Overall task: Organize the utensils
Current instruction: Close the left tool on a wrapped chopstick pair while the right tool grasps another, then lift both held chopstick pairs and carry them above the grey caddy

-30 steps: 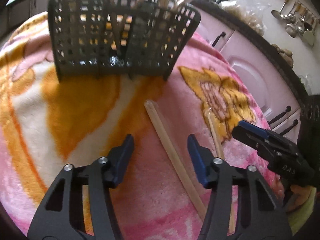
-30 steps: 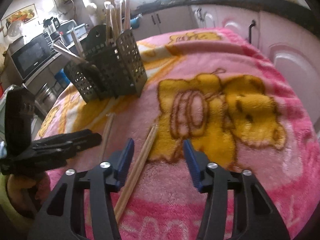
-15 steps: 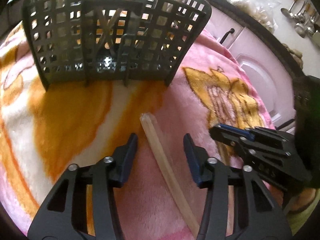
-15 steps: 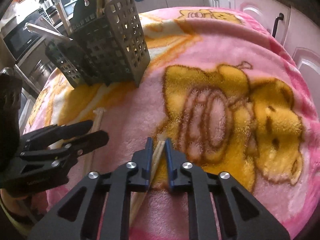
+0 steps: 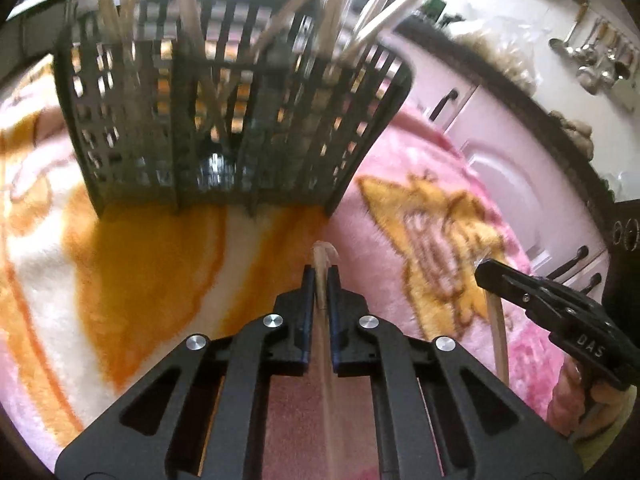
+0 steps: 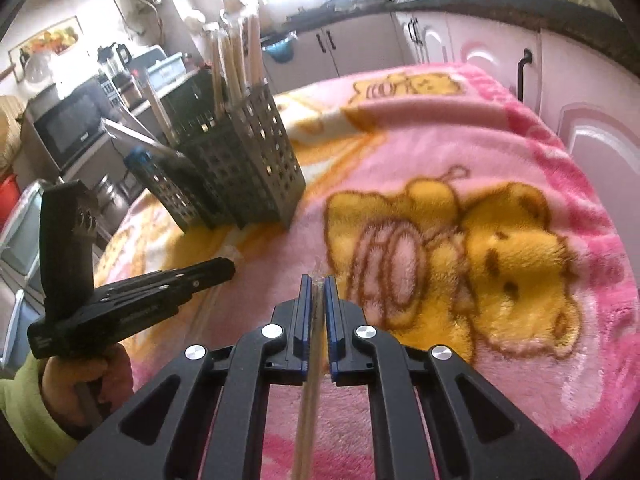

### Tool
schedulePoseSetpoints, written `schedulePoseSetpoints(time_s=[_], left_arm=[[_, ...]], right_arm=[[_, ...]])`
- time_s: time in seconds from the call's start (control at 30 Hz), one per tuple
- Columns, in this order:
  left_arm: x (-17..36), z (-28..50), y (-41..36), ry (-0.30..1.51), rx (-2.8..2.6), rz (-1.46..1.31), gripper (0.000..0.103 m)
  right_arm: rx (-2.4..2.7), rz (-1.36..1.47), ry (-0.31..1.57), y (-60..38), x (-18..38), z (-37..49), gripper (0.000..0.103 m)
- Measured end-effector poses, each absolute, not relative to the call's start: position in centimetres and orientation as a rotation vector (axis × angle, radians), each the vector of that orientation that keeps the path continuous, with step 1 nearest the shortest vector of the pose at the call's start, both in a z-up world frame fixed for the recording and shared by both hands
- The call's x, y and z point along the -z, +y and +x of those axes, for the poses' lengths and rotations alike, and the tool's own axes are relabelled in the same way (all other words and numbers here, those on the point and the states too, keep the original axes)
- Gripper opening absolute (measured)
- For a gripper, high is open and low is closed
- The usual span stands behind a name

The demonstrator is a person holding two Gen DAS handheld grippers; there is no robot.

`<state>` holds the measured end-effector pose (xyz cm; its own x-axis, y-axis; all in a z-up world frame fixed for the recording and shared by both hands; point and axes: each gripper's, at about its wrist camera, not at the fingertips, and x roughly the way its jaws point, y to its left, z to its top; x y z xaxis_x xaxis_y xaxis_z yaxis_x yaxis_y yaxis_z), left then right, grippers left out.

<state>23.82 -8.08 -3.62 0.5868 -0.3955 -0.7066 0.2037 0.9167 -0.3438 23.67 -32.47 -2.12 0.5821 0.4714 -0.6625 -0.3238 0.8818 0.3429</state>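
Note:
A dark grid utensil basket (image 5: 240,120) stands on the blanket with several wrapped chopsticks upright in it; it is also seen as the basket (image 6: 244,168) in the right wrist view. My left gripper (image 5: 319,276) is closing, its pads pressing on a wrapped pair of chopsticks (image 5: 326,380) whose tip pokes out toward the basket. My right gripper (image 6: 317,284) is closing too, its pads pressing on a second chopstick pair (image 6: 310,392). Each gripper shows in the other's view: the right gripper (image 5: 486,270) and the left gripper (image 6: 226,268).
A pink and orange cartoon blanket (image 6: 500,160) covers the table. A hand (image 6: 84,376) in a yellow-green sleeve holds the left tool. White cabinets (image 5: 520,168) and a dark counter edge run along the right. A microwave (image 6: 68,128) stands at far left.
Both grippers went from open, astride the chopsticks lying on the blanket, to shut on them. The left gripper has come closer to the basket.

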Motion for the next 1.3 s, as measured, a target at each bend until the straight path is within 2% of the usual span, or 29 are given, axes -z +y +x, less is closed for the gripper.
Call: schedulePoseSetpoints(time_s=[0.7,1.3], left_arm=[[-4.8,20.5,-1.4,0.562,0.303,-0.336,0.001],[-14.6,21.7,3.8,0.306,0.259,-0.315,0.001]], right_arm=[[-0.483,0.152,0.627,-28.8,-4.5,22.9,0.006],[-0.52,0.153,0.357,-24.7,-14.3,25.7,0.006]])
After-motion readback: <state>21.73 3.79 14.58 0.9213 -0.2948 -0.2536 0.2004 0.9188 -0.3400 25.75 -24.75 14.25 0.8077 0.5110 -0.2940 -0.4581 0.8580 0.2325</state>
